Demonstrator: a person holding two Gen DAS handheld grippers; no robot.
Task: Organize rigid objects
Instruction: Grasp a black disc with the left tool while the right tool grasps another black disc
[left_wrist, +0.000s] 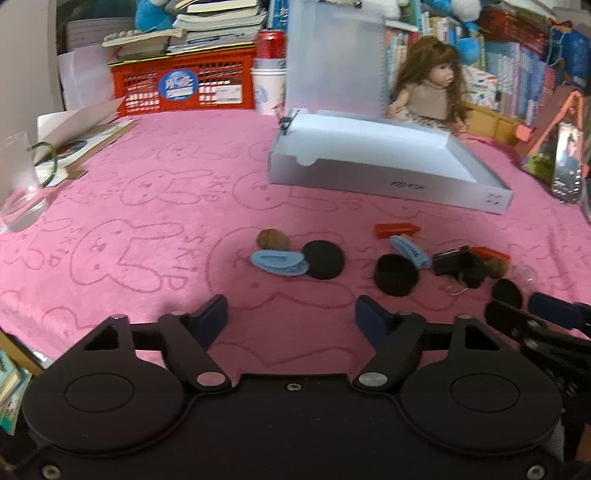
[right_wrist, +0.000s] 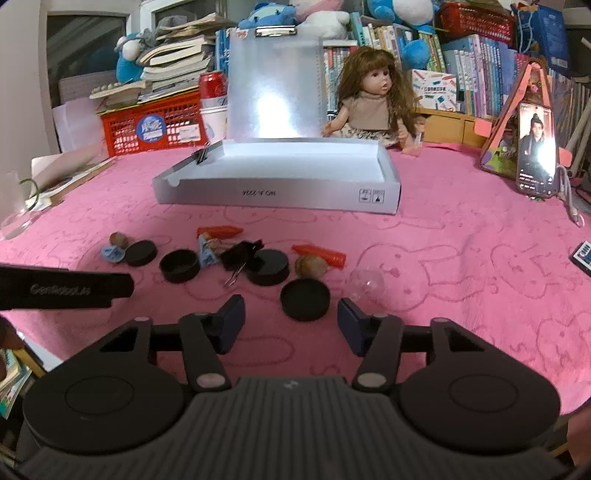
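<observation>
On the pink cloth lies a row of small things: a walnut (left_wrist: 272, 239), a blue clip (left_wrist: 279, 263), a black round lid (left_wrist: 324, 259), a black cap (left_wrist: 396, 275), an orange piece (left_wrist: 397, 229) and a black binder clip (left_wrist: 452, 260). Behind them stands an open white box (left_wrist: 388, 184) (right_wrist: 277, 194). My left gripper (left_wrist: 291, 310) is open over bare cloth, short of the row. My right gripper (right_wrist: 291, 310) is open too, with a black lid (right_wrist: 304, 299) lying just ahead between its tips, untouched. A second walnut (right_wrist: 310, 266) and a clear ball (right_wrist: 367, 282) lie nearby.
A drinking glass (left_wrist: 18, 184) stands at the far left. A doll (right_wrist: 373, 99), a red basket (right_wrist: 151, 125) and an upright clipboard (right_wrist: 273, 85) line the back. A lit phone on a stand (right_wrist: 535, 147) is at the right. Bare pink cloth (right_wrist: 461, 258) lies right of the row.
</observation>
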